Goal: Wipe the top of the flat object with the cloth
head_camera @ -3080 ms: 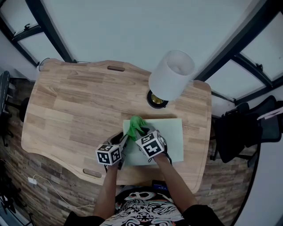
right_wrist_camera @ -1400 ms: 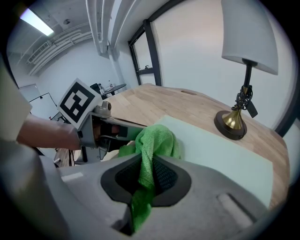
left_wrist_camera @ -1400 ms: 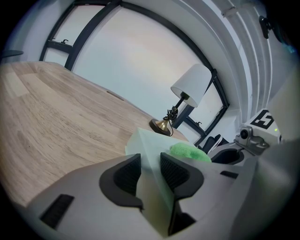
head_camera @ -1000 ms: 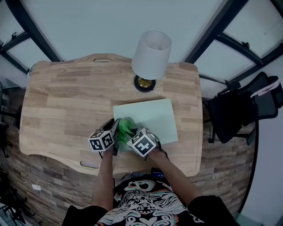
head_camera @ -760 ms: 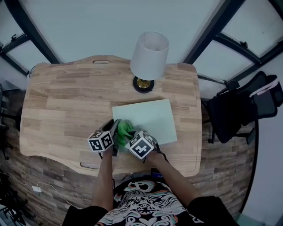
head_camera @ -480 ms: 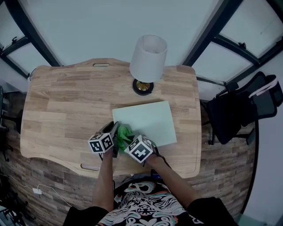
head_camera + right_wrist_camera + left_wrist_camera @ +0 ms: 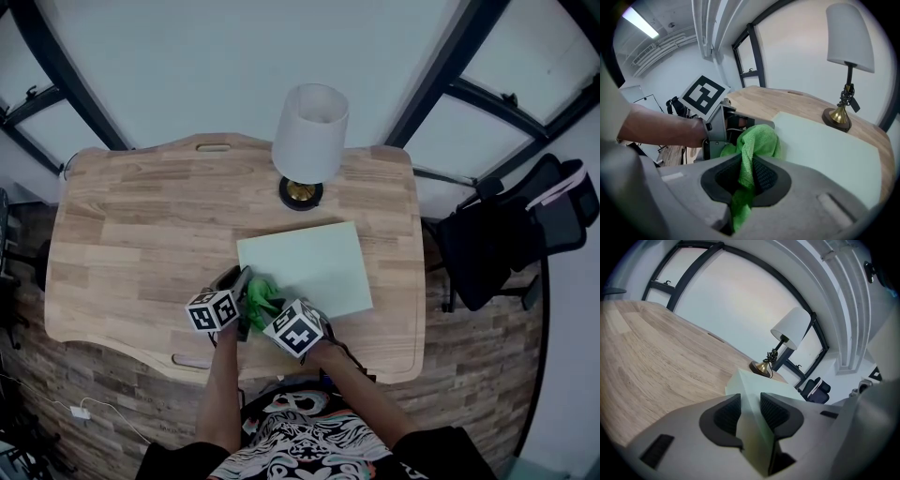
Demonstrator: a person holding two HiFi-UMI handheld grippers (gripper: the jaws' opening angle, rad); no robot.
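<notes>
The left gripper (image 7: 751, 404) clamped the seven-o'clock corner of the pale green flat board (image 7: 314, 261); the right gripper (image 7: 749, 171) pinched a bright green cloth (image 7: 758, 139) beside it.

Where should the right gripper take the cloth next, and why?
Probably sweep the right gripper away toward the lamp: its green cloth sits at the near corner of the pale green board, the rest lies bare ahead, and the left gripper clamps that corner.
</notes>
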